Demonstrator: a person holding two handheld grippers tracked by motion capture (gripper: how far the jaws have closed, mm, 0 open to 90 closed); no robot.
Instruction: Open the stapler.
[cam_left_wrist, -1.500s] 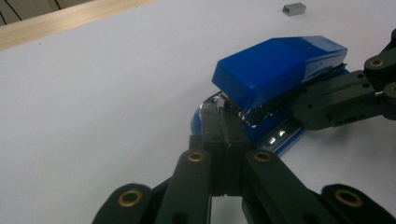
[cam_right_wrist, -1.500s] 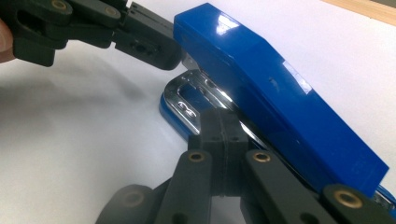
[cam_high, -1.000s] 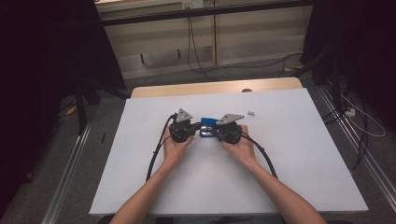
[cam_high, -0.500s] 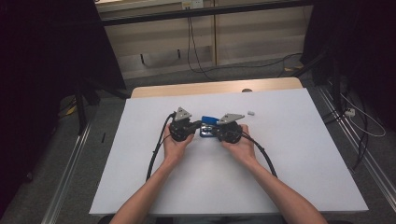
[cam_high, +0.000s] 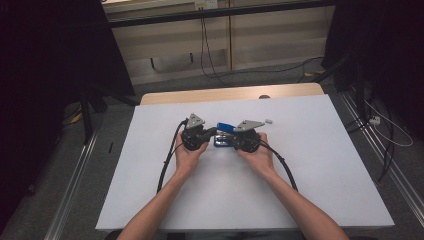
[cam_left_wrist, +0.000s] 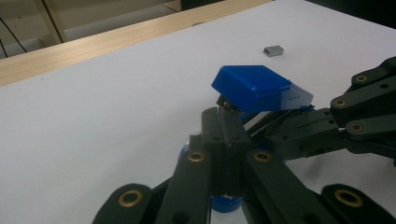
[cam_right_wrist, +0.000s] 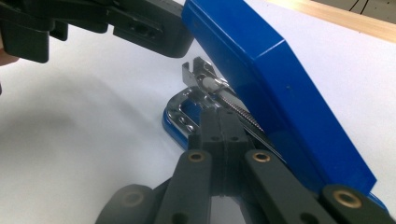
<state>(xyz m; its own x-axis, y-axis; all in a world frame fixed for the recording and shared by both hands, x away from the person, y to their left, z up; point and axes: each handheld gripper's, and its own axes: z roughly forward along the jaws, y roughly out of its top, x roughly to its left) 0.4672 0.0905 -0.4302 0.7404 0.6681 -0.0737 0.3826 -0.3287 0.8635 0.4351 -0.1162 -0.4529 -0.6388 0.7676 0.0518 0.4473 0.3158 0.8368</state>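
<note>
Both your tongs, left tongs (cam_high: 212, 132) and right tongs (cam_high: 226, 140), look clamped on the open blue stapler (cam_left_wrist: 254, 88); its spring-loaded cover could snap shut if either slips.

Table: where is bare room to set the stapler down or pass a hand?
Free: the white table right of the right hand, left of the left hand, and the near strip between the forearms. Crowded: the middle, around the stapler, and by the staple strip.
</note>
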